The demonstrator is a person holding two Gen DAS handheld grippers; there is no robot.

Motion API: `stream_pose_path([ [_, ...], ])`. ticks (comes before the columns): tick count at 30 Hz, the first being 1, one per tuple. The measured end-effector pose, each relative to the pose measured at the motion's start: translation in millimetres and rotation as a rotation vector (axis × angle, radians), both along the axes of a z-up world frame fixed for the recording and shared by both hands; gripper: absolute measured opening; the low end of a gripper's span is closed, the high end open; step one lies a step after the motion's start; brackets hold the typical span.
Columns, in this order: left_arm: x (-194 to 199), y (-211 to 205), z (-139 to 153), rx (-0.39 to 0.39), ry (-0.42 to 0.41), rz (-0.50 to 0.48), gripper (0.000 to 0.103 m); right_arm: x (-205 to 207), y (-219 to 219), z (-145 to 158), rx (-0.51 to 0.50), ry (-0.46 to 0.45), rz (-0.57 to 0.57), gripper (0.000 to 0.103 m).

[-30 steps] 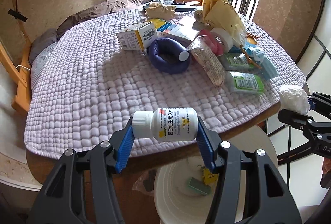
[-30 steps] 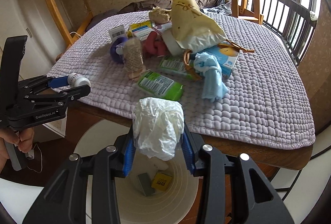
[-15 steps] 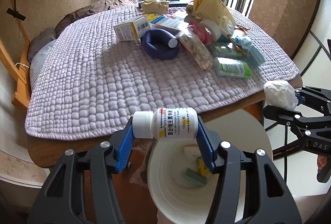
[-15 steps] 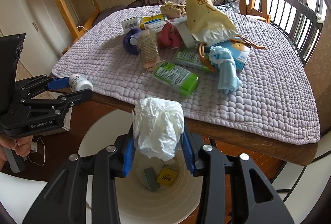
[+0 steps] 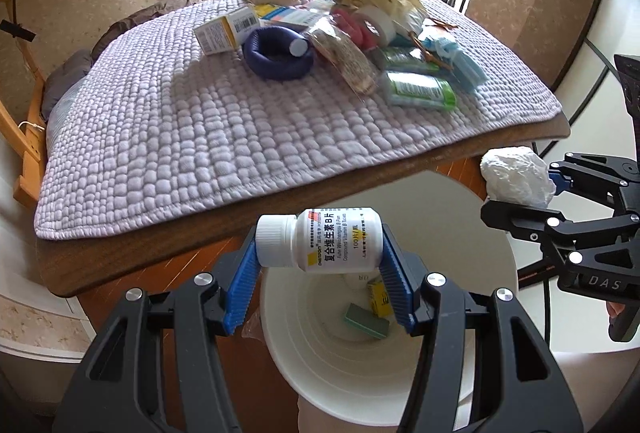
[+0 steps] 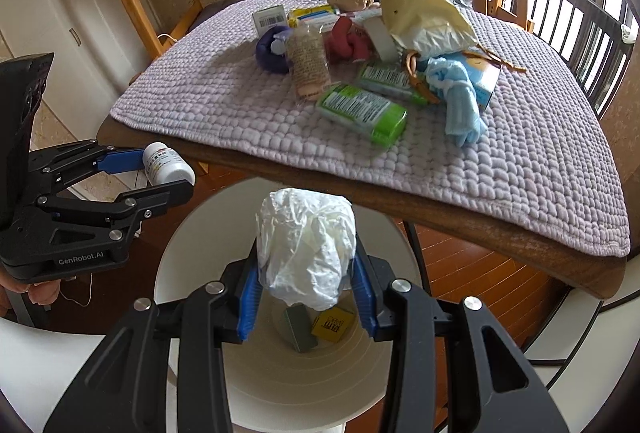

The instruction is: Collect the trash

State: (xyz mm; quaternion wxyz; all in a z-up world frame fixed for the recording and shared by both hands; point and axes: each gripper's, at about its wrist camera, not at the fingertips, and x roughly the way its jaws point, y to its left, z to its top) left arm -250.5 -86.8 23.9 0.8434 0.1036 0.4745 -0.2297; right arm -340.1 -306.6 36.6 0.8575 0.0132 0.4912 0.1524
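My left gripper [image 5: 320, 261] is shut on a white pill bottle [image 5: 320, 245], held sideways above the open white trash bin [image 5: 304, 361]. My right gripper [image 6: 306, 273] is shut on a crumpled white plastic wad [image 6: 306, 253], also held over the bin [image 6: 192, 245]. The bin holds a small yellow box [image 6: 334, 323] and a grey-green block [image 6: 300, 327]. In the right wrist view the left gripper [image 6: 160, 175] with the bottle [image 6: 166, 163] is at the left; in the left wrist view the right gripper [image 5: 532, 193] with the wad [image 5: 514, 175] is at the right.
A wooden table [image 5: 400, 173] with a lilac quilted mat [image 5: 180, 137] stands behind the bin. On the mat lie green wipe packs [image 6: 360, 107], a blue cloth [image 6: 460, 101], a purple ring [image 5: 278, 59], boxes [image 5: 226, 31], a yellow paper bag [image 6: 416, 13] and other litter.
Both grippers have drawn back from the table edge and down over the bin, each still holding its item. The bin fills more of both views.
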Motion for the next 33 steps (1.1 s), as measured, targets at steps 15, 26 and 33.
stream_pose_path([
  [15,-10,-6,-13,0.014,0.033,-0.034,0.058,-10,9,-18,0.006,0.043,0.005,0.039],
  [26,-12,-12,-23,0.03,0.053,-0.053,0.058,-9,10,-33,0.004,0.066,-0.008,0.039],
  [33,-13,-20,-33,0.04,0.068,-0.061,0.058,-18,10,-45,0.005,0.081,-0.015,0.039],
])
